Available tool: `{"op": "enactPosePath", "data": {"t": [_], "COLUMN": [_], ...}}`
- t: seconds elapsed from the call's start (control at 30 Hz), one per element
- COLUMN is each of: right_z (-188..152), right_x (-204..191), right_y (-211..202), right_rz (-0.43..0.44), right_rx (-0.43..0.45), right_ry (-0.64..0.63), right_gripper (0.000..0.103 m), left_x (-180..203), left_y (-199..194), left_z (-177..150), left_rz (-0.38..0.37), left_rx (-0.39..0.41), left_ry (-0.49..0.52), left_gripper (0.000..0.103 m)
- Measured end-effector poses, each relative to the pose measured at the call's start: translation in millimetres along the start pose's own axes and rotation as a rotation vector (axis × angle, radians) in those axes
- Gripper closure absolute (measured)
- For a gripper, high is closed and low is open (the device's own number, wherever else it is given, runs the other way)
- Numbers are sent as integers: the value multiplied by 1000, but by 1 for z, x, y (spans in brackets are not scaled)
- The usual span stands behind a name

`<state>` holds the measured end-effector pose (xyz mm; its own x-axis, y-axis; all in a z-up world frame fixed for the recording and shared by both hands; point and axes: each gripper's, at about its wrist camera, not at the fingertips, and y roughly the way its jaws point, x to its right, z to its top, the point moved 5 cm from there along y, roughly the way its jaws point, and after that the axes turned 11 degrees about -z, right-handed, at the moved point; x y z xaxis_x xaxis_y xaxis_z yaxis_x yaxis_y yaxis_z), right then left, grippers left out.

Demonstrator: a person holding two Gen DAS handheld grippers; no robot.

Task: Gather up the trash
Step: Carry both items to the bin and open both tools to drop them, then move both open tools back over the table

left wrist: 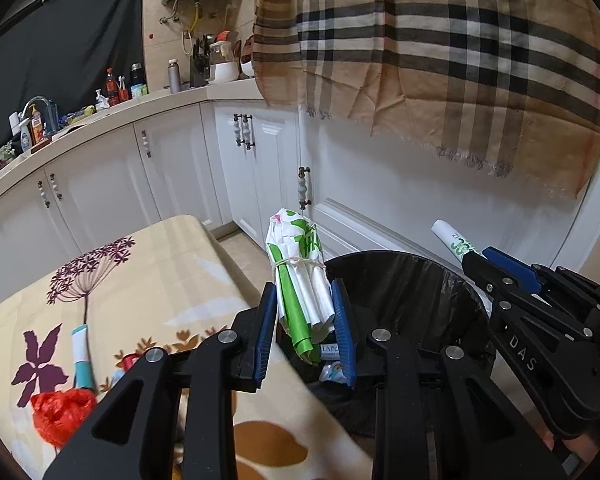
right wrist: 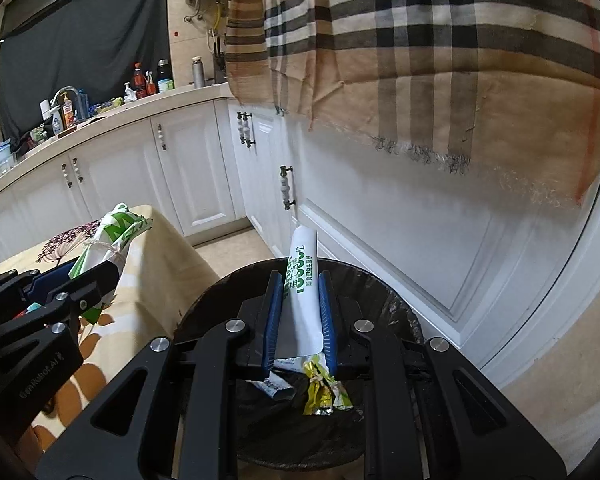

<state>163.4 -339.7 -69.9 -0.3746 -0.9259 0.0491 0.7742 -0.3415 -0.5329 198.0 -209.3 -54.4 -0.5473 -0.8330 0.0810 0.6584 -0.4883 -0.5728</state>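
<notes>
A: Inventory pls. Left side first.

B: Item 1, my left gripper [left wrist: 306, 320]: blue fingers [left wrist: 265, 328] clamped on a green/white paper bundle [left wrist: 300, 280] tied w/ a rubber band. Bundle stands upright, just at the near rim of the trash bin [left wrist: 420, 280], partly over the tabletop [left wrist: 160, 280] edge.

A: Right?

B: Item 2, right gripper [right wrist: 300, 316]: fingers pinched on a white tube-shaped wrapper [right wrist: 304, 292] w/ green print, held upright over the bin opening.

A: Bin contents?

B: Black liner; in the right wrist view I see a yellow-green foil wrapper [right wrist: 324, 392] and a white/blue packet [right wrist: 274, 388] at the bottom.

A: Left on the tabletop?

B: Floral cloth on it. Red plastic bag [left wrist: 62, 412], crumpled, near edge; a white/teal tube [left wrist: 82, 356] just behind it. Something red/blue beside those, partly hidden by gripper, can't tell what.

A: Surroundings?

B: White cabinets [left wrist: 180, 168] behind, plaid scarf [left wrist: 460, 60] hanging above bin, bottles on the kitchen counter [left wrist: 112, 108].
</notes>
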Motion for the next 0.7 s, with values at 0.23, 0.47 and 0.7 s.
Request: {"op": "enactPosePath", "data": {"t": [0.23, 0.47, 0.7], "right_z": [0, -2, -4], "right_x": [8, 13, 1], "right_y": [18, 19, 0], "right_rz": [-19, -22, 5], "right_rx": [-19, -26, -22], "right_ry": [32, 41, 26], "right_gripper": [71, 71, 71], "left_x": [5, -5, -15], "left_y": [21, 13, -17], "left_z": [6, 5, 0], "left_rz": [-3, 10, 28], "left_rx": [-23, -15, 1], "left_ry": [-5, -36, -51], "left_gripper": [70, 58, 52]}}
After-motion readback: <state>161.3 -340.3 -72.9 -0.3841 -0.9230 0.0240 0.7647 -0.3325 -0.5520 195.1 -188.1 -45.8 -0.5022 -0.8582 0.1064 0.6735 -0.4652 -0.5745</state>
